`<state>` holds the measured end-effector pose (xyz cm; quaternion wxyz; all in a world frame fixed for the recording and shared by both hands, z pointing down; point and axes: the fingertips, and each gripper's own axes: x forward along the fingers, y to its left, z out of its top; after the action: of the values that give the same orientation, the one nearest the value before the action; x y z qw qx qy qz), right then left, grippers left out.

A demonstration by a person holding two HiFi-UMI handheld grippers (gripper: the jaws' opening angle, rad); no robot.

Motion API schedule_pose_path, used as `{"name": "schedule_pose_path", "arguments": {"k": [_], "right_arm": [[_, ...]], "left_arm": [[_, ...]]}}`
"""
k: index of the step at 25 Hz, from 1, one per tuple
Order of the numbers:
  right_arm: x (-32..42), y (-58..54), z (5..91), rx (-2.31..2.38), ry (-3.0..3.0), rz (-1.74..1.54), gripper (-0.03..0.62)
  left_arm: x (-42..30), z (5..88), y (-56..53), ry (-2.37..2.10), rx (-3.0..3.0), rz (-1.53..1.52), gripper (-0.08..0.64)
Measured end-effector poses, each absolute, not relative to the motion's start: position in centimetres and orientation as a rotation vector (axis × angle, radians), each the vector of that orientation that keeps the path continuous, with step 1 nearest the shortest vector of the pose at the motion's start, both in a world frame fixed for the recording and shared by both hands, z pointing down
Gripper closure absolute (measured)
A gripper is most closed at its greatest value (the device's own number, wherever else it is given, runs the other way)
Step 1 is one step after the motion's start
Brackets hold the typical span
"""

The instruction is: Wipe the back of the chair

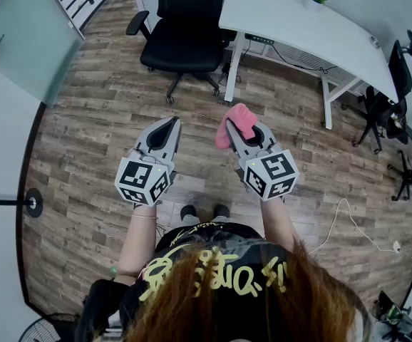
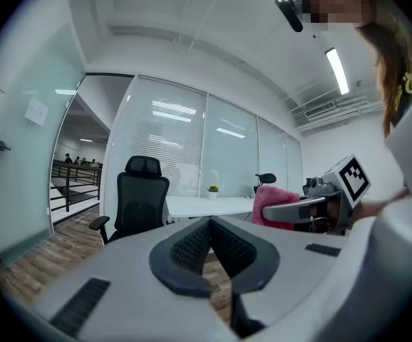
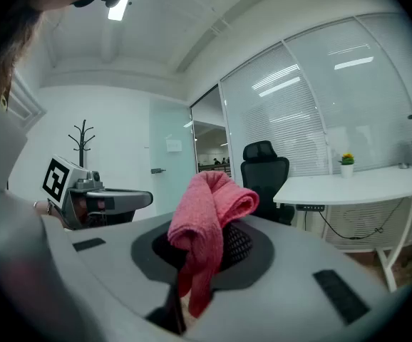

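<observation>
A black office chair [image 1: 183, 30] stands ahead at the white desk [image 1: 313, 30], its seat facing me; it also shows as the chair [image 2: 139, 201] in the left gripper view and the chair [image 3: 264, 177] in the right gripper view. My right gripper [image 1: 239, 128] is shut on a pink cloth [image 1: 236, 122], which drapes over the jaws as the cloth [image 3: 207, 226]. My left gripper [image 1: 167, 127] is shut with nothing in it, its dark pads [image 2: 209, 244] pressed together. Both grippers hang side by side, well short of the chair.
Wood-plank floor [image 1: 99, 127] lies between me and the chair. A glass partition [image 1: 21, 34] runs along the left. More black chairs [image 1: 391, 105] stand at the right, and a white cable [image 1: 348, 226] lies on the floor. A coat stand [image 3: 83, 144] shows in the right gripper view.
</observation>
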<state>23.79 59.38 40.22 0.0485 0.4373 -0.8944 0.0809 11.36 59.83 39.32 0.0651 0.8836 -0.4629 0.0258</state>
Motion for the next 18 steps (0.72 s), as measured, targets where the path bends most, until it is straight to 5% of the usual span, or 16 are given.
{"name": "schedule_pose_path", "arguments": {"k": [18], "right_arm": [[21.9,60.0,39.5,1.342,-2.746,0.179,0.531]], "left_arm": [[9.7,39.4,60.5,-1.388,2.667,0.076,0.565]]}}
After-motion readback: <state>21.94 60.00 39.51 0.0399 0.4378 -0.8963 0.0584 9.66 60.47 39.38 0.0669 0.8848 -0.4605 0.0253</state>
